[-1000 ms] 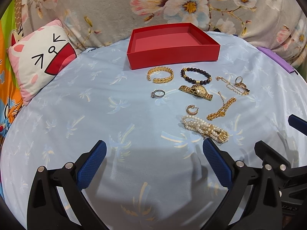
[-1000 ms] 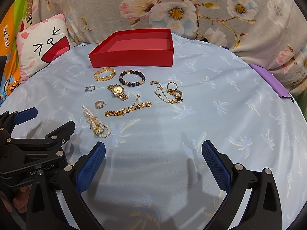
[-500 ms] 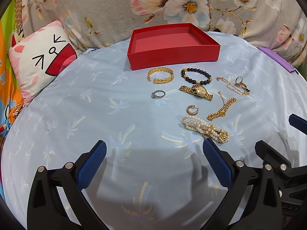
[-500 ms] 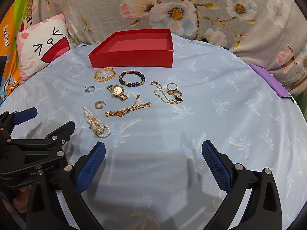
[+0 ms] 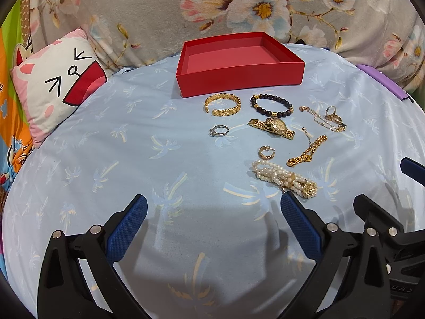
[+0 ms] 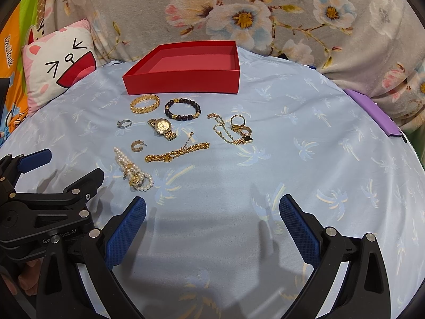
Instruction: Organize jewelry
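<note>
An empty red box (image 5: pixel 239 79) (image 6: pixel 183 82) sits at the far side of a light blue sheet. In front of it lie a gold cuff (image 5: pixel 222 104), a dark bead bracelet (image 5: pixel 271 105), a gold watch (image 5: pixel 273 126) (image 6: pixel 162 127), a silver ring (image 5: pixel 219 130), a gold hoop earring (image 5: pixel 265 152), a gold chain (image 5: pixel 306 151) (image 6: pixel 176 152), a pearl bracelet (image 5: pixel 285 179) (image 6: pixel 132 171) and rings with a thin chain (image 6: pixel 237 130). My left gripper (image 5: pixel 212 212) is open, just short of the pearls. My right gripper (image 6: pixel 212 212) is open over bare sheet.
A cat-face cushion (image 5: pixel 57 85) lies at the left edge. A floral blanket (image 5: pixel 252 8) rises behind the box. A purple flat item (image 6: pixel 372 111) sits at the right edge. The left gripper's body (image 6: pixel 47 199) shows at lower left in the right wrist view.
</note>
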A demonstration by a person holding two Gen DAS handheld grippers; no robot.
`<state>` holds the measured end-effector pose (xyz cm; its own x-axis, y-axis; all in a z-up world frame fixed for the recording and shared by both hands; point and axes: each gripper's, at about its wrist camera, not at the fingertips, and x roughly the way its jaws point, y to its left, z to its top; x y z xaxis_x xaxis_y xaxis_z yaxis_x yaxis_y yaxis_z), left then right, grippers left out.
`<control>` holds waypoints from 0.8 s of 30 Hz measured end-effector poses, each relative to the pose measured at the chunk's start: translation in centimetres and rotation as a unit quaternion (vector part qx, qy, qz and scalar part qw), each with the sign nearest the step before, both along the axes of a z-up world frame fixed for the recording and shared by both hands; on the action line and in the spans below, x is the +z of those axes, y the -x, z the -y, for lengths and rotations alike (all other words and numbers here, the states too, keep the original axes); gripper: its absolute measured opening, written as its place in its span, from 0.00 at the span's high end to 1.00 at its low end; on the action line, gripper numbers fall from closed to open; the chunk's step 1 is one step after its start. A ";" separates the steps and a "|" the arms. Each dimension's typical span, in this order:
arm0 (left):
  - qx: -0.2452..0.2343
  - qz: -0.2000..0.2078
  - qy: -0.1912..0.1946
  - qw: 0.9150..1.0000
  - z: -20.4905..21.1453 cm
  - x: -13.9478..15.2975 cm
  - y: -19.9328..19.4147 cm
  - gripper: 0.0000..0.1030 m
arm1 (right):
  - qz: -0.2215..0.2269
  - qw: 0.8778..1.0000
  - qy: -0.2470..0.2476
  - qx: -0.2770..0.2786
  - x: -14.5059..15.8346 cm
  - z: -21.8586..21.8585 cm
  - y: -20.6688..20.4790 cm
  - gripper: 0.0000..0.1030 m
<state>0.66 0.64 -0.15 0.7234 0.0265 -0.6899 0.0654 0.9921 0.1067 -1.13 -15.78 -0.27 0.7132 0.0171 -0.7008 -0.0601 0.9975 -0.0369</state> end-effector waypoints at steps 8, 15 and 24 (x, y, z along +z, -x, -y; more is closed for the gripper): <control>0.000 0.000 -0.001 1.000 0.1 0.0 0.0 0.05 | 0.000 1.000 0.000 0.000 0.0 0.0 0.0 0.05; 0.000 0.001 -0.002 1.000 0.2 -0.1 0.1 0.05 | 0.000 1.000 0.000 0.000 0.0 0.0 0.0 0.05; 0.000 -0.001 -0.001 1.000 0.0 -0.2 0.0 0.05 | -0.002 1.000 -0.003 0.001 0.0 0.0 -0.1 0.05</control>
<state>0.71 0.64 -0.34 0.7215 0.0285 -0.6918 0.0652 0.9919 0.1089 -1.02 -15.78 -0.28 0.7109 0.0226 -0.7030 -0.0629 0.9975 -0.0315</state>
